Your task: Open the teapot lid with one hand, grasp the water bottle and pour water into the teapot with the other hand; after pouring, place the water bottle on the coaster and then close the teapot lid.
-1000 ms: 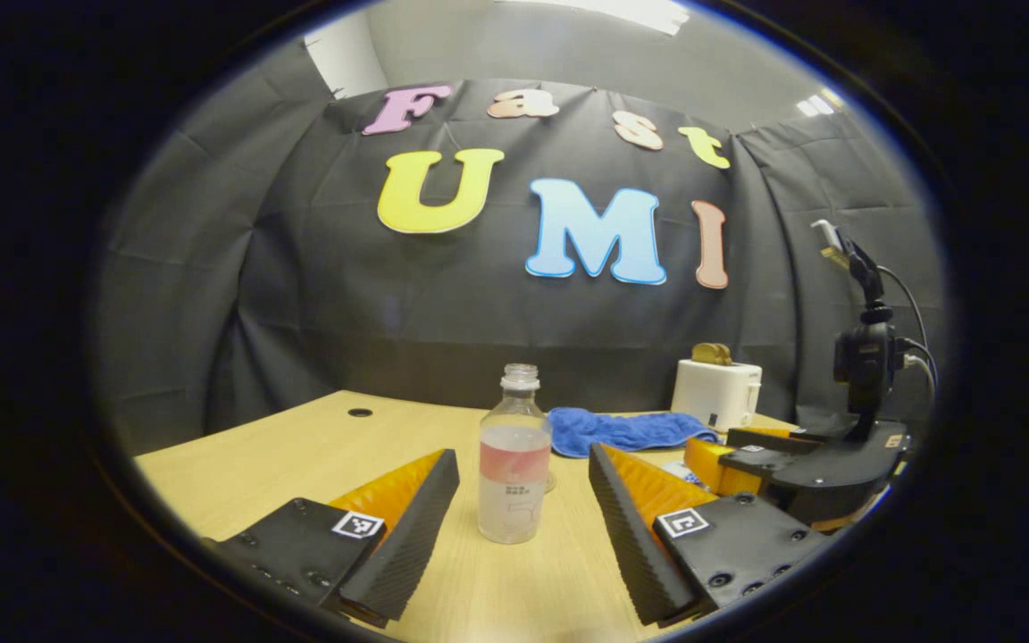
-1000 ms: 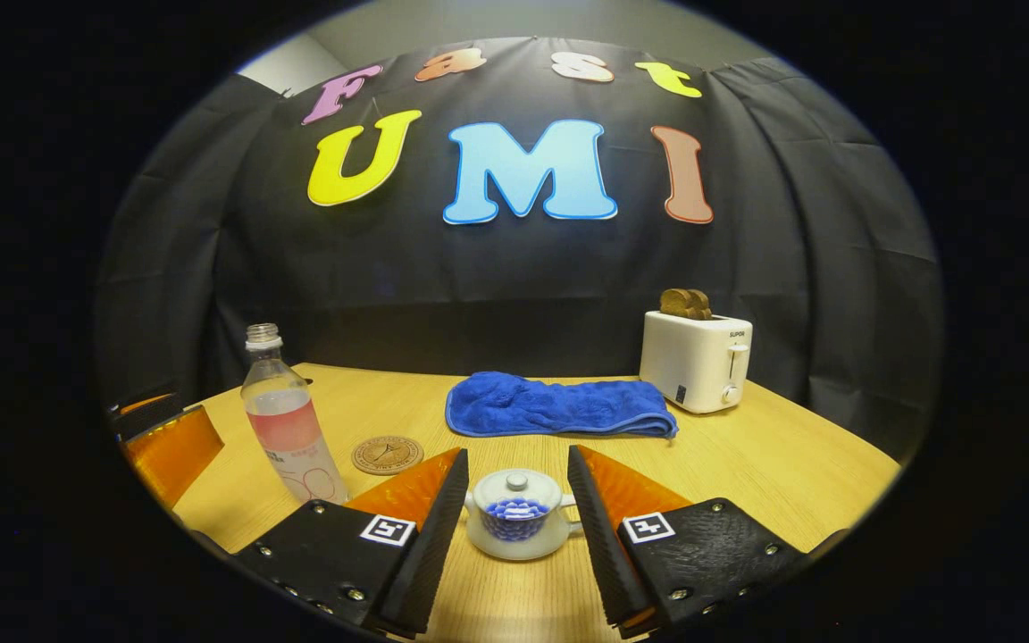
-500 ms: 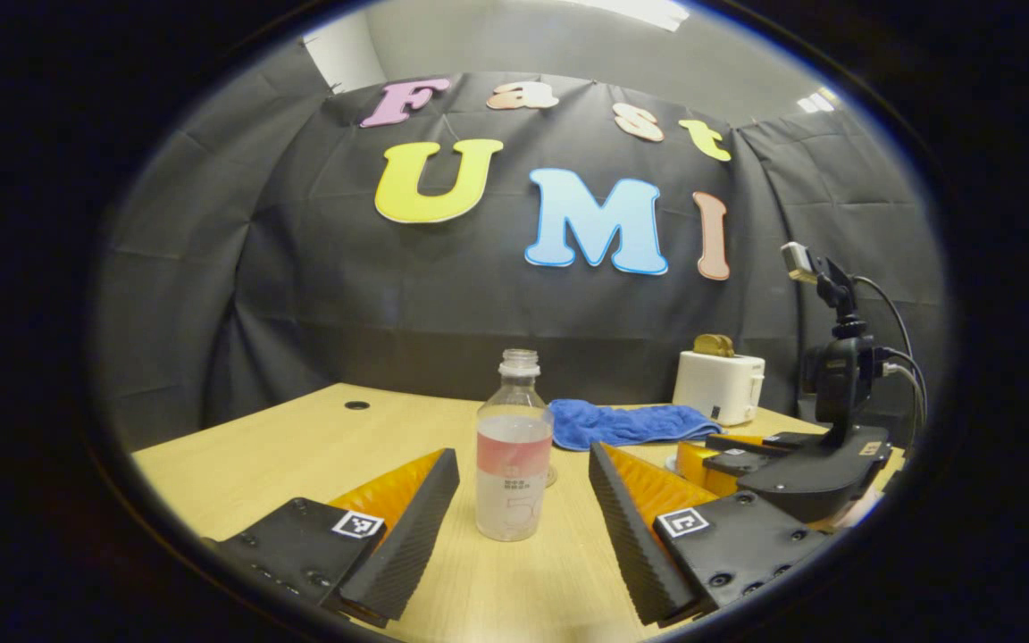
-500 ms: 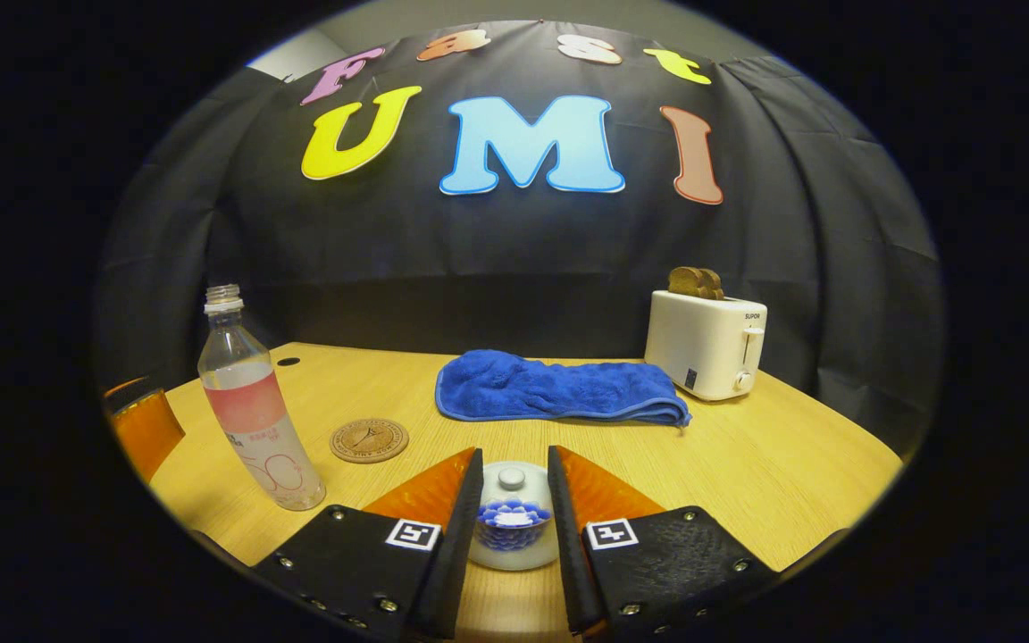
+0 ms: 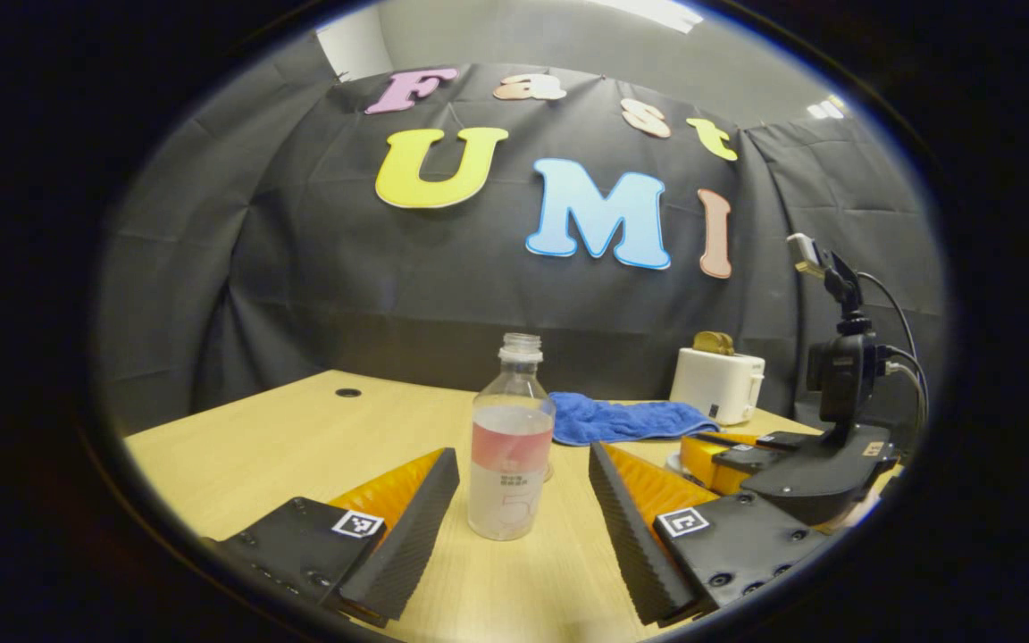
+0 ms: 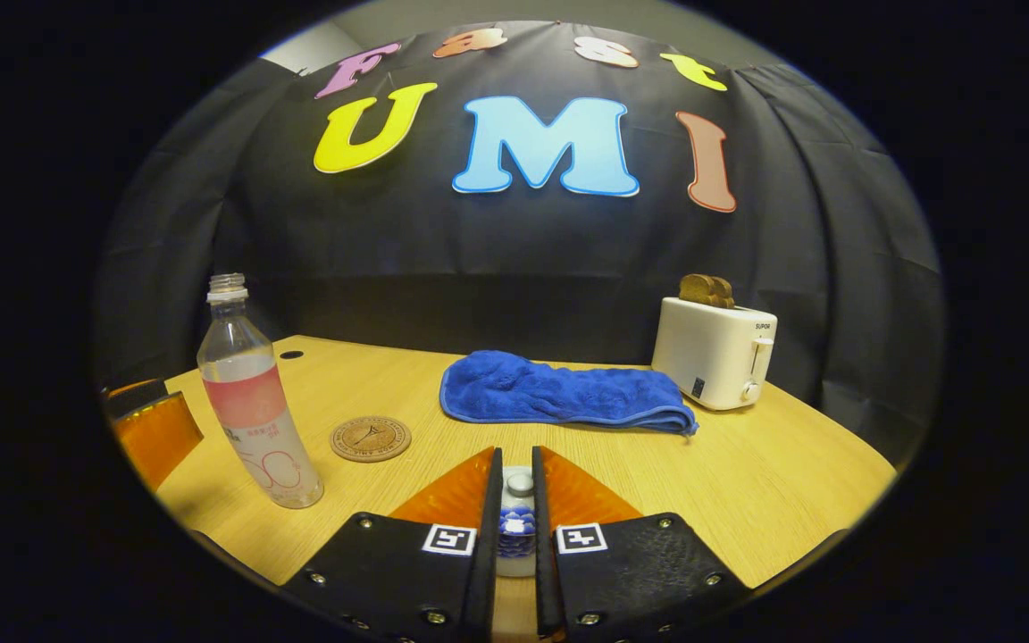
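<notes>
Gripping the lid knob [image 6: 520, 483] at bottom centre of the right gripper view, R gripper [image 6: 514, 500] had jaws nearly together on it. L gripper [image 5: 522, 500] jaws stood wide apart round bottle [image 5: 508, 464], not touching. Coaster [image 6: 371, 438] lay beside the bottle.

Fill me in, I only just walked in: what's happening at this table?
A person works two handheld tools. The right tool has its fingers drawn in close around the teapot lid; whether they press it can't be told. The left tool is open, its fingers either side of the uncapped water bottle. The coaster is bare.
</notes>
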Tool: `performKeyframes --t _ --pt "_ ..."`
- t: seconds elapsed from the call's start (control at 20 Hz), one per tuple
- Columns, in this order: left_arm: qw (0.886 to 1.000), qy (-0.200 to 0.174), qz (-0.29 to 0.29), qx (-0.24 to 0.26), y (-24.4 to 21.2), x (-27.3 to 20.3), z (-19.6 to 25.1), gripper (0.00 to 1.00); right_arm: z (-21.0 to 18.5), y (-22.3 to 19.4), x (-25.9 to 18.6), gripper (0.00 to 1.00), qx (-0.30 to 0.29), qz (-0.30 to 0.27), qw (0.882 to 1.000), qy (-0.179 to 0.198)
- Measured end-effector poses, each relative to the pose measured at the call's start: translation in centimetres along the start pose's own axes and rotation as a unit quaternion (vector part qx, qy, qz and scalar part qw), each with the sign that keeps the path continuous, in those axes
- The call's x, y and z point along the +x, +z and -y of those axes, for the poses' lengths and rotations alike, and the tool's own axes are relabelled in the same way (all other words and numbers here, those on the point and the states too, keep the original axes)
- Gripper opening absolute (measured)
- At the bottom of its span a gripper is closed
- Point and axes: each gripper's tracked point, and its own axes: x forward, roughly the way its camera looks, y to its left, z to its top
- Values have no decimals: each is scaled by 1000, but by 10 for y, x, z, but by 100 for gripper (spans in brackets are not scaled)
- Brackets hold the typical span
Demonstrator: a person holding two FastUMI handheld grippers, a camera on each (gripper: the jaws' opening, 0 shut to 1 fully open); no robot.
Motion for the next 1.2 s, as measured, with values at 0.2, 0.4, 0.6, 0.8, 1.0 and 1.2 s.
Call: performKeyframes --t 0.2,0.4,0.6,0.8,1.0,1.2 --pt "1000 -1 1 1 0 1 -1 100 4 2 6 1 -2 -2 1000 -6" --pt "1000 1 -3 2 -4 4 -3 99 2 4 3 1 6 8 1000 3" --pt "1000 0 -6 10 -5 9 -4 99 10 24 -5 1 23 43 999 -4" --pt "1000 5 -13 25 -9 18 -9 99 39 38 -15 0 37 77 996 -39" --pt "999 15 -24 39 -17 35 -17 100 69 31 -23 0 58 74 993 -67" --pt "998 10 -35 55 -26 54 -13 100 88 25 -32 1 73 69 992 -78"
